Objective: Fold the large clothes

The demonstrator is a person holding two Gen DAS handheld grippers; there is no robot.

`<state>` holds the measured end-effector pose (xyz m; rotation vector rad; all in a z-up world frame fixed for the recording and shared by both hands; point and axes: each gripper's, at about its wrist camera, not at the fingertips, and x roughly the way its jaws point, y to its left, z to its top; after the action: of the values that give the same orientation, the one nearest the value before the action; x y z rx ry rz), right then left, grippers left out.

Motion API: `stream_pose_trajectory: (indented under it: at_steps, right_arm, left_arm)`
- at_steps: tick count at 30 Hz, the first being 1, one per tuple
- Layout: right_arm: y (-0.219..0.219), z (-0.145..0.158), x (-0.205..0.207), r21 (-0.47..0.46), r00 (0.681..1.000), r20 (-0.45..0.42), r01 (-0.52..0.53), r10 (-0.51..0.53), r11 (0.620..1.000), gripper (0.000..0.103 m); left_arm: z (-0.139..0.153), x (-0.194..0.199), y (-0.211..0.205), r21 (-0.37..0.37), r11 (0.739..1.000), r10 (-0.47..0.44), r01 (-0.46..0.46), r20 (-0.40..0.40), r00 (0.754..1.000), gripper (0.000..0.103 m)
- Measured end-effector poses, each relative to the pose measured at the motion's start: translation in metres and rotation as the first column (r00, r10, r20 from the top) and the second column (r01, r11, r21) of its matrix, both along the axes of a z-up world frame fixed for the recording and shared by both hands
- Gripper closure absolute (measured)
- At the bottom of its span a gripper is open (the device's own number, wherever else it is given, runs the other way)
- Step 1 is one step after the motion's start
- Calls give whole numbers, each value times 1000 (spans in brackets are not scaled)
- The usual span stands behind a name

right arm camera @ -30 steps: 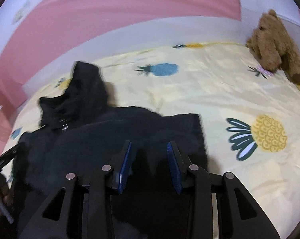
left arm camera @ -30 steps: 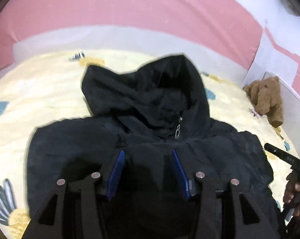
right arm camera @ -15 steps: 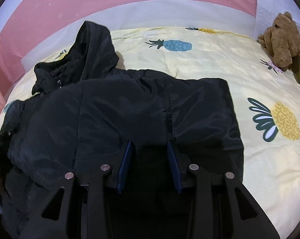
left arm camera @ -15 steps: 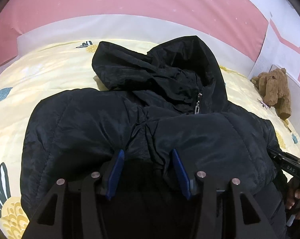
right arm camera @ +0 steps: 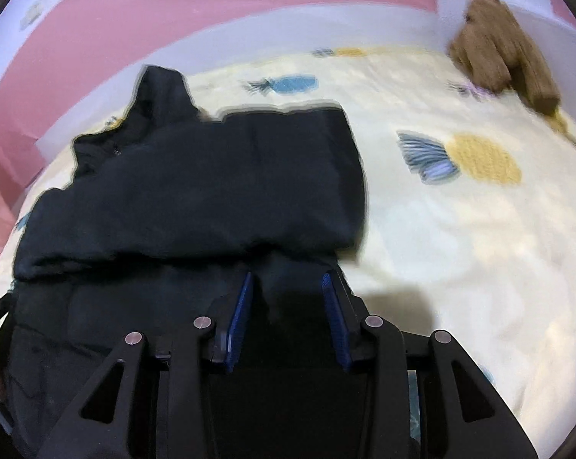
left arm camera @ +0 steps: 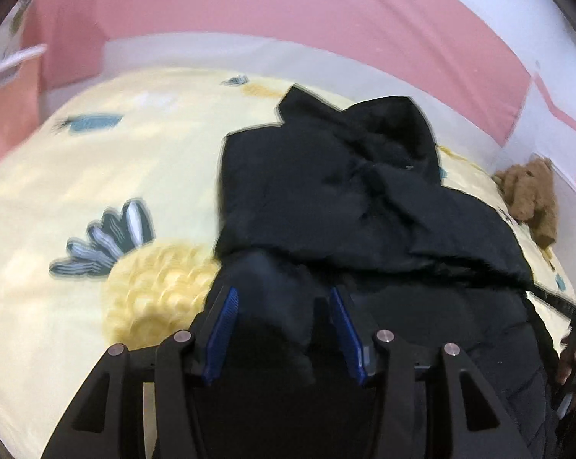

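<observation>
A black hooded puffer jacket (left arm camera: 345,199) lies on the bed, doubled over itself, with its hood (left arm camera: 387,126) at the far end. My left gripper (left arm camera: 282,292) is shut on a bunch of the jacket's near left edge, the cloth pinched between the blue pads (left arm camera: 223,321). In the right wrist view the jacket (right arm camera: 211,183) fills the left half. My right gripper (right arm camera: 286,277) is shut on its near right edge, just under the folded layer. Both views are blurred by motion.
The yellow pineapple-print sheet (left arm camera: 116,176) covers the bed, and the sheet (right arm camera: 459,229) is bare right of the jacket. A brown teddy bear (left arm camera: 528,199) sits at the far right corner, by the white and pink wall. A hand (left arm camera: 567,359) shows at the right edge.
Both grippers sank toward the bed with jacket cloth still between their pads. The left wrist view swung left, so the jacket now sits right of centre and more sheet shows.
</observation>
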<state>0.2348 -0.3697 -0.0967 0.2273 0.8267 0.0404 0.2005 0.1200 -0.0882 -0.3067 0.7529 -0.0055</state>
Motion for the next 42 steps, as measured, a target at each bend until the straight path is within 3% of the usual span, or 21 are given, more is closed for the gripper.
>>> stream_pose_trajectory:
  at_steps: [2,6,9,13,18,22,27,35,42]
  right_arm:
    - [-7,-1,-1,36,1000,3,25,-26,999,64]
    - [-1,24,-8,7,999,45,-3,2,1000,64]
    - [9,49,-18,10,995,93,-43,42,999,64]
    - [29,82,-22,20,984,137,-116,112,993,52]
    - [59,123,-6,-15,963,177,-204,204,979,52]
    - [76,147,19,-32,951,193,-240,241,970,51]
    - [102,163,62,-92,939,184,-279,292,956,51]
    - [144,165,162,-164,922,141,-337,360,927,51]
    - [185,151,259,-294,902,103,-375,419,879,51]
  left_arm:
    - [-6,0,5,-18,1000,14,-14,-10,1000,53]
    - [4,-2,-3,30,999,12,-12,-17,1000,53]
    - [23,-13,-8,46,999,-3,3,0,1000,53]
    - [61,-18,-22,61,997,-50,47,34,998,53]
    - [101,3,-33,47,996,-77,74,69,995,48]
    - [131,35,-31,44,997,-64,59,110,992,41]
    - [141,86,-15,21,1000,-25,24,96,995,38]
    - [123,190,15,3,1000,10,-10,19,1000,38]
    - [92,279,22,12,1000,-2,2,4,1000,38]
